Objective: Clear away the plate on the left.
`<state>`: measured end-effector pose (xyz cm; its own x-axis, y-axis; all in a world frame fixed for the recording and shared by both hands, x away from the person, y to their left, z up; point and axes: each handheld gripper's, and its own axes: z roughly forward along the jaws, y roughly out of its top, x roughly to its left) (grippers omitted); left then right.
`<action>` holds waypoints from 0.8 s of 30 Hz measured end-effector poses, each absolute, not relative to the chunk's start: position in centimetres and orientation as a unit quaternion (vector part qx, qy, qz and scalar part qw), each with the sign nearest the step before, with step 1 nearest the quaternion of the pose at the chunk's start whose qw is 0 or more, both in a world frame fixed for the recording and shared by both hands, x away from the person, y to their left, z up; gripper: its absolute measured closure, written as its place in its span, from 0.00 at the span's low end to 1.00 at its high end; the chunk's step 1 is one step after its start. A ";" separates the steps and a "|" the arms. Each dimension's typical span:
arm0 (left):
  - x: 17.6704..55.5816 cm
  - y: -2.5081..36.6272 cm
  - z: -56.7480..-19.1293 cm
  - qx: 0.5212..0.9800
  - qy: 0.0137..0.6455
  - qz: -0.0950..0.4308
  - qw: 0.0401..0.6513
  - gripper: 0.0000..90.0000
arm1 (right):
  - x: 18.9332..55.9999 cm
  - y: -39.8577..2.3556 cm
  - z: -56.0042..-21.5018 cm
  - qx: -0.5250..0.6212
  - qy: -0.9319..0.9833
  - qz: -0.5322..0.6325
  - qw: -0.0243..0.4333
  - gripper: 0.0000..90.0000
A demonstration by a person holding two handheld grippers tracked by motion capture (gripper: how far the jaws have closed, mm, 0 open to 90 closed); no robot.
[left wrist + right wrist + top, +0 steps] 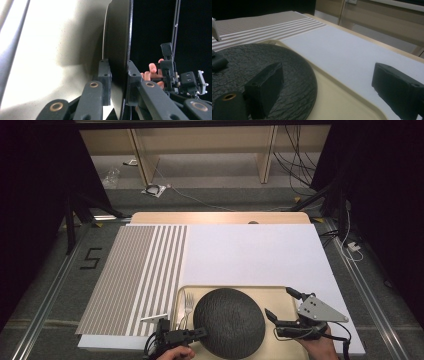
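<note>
L claw [202, 334] clamped on dark plate [230, 320] rim, R claw [281, 306] apart beside it, over tray [280, 292].

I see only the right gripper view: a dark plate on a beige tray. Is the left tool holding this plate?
Observer: Yes. In the left gripper view the left tool is closed on the rim of the plate, one pad on each face.
Operator: Does anything else lie on the tray?
Observer: A fork lies on the tray, left of the plate and close to its rim.
Operator: Where is my tool from above?
Observer: In the high view the right tool is open at the plate's right edge, gripping nothing.
</note>
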<state>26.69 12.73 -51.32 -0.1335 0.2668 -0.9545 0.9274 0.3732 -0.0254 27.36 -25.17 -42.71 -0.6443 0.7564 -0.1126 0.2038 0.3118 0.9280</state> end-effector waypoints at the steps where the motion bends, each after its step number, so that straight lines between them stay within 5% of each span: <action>1: 26.7 12.7 -51.4 0.446 0.670 -0.343 0.485 0.87 | 27.4 -25.2 -42.7 0.316 0.760 0.494 0.279 0.13; 24: 26.8 12.3 -51.6 0.463 0.678 -0.340 0.458 0.91 | 27.4 -25.1 -42.7 0.315 0.761 0.493 0.281 0.13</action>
